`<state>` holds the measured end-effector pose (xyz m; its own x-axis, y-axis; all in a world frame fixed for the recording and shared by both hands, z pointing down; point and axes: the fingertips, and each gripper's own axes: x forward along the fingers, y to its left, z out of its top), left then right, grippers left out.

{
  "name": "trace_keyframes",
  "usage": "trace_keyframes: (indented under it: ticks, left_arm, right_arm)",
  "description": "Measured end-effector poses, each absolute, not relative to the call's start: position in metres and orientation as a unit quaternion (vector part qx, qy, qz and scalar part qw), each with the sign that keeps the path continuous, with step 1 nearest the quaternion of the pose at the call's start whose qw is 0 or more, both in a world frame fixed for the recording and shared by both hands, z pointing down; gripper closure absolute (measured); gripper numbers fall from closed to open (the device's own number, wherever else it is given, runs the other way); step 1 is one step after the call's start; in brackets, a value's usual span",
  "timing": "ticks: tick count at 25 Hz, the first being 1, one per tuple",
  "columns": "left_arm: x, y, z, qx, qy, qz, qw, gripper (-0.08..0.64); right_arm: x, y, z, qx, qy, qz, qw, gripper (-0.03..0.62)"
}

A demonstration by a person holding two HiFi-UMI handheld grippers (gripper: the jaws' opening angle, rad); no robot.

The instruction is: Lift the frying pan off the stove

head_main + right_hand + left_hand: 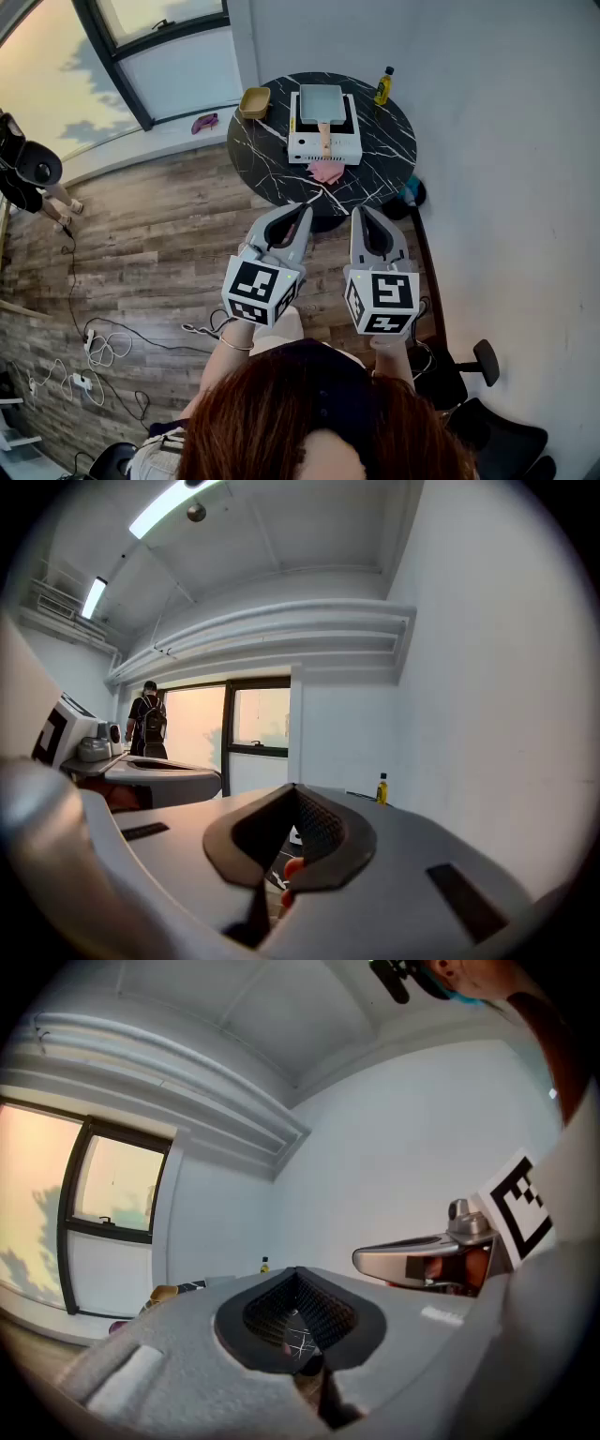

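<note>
A grey rectangular frying pan [321,101] with a wooden handle [325,139] sits on a white portable stove [305,147], on the round black marble table [384,141]. My left gripper [302,208] and right gripper [361,212] are held side by side over the wooden floor, short of the table's near edge, both pointing toward the stove. Each has its jaws shut with nothing between them. In the left gripper view the left gripper [298,1274] fills the lower frame, with the right gripper [422,1255] beside it. The pan is hidden behind the jaws in both gripper views.
A pink cloth [326,172] lies in front of the stove. A yellow bottle [382,86] stands at the table's back right and a small yellow bowl [254,101] at its back left. Cables [94,352] trail on the floor; a person [28,173] stands far left. A black chair [478,394] is at the right.
</note>
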<state>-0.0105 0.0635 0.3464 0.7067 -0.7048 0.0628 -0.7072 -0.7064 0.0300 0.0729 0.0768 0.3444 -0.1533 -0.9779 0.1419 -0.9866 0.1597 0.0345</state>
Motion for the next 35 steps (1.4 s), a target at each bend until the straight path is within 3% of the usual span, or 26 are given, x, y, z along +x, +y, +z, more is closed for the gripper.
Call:
trace_keyframes:
  ticks: [18, 35]
  left_arm:
    - [-0.028, 0.032, 0.347, 0.935, -0.352, 0.028, 0.025, 0.548]
    - [-0.042, -0.001, 0.351, 0.942, -0.335, 0.023, 0.032, 0.548]
  right_arm:
    - [0.051, 0.04, 0.343, 0.658, -0.749, 0.071, 0.026, 0.583]
    - [0.032, 0.008, 0.352, 0.671, -0.736, 0.076, 0.054, 0.583]
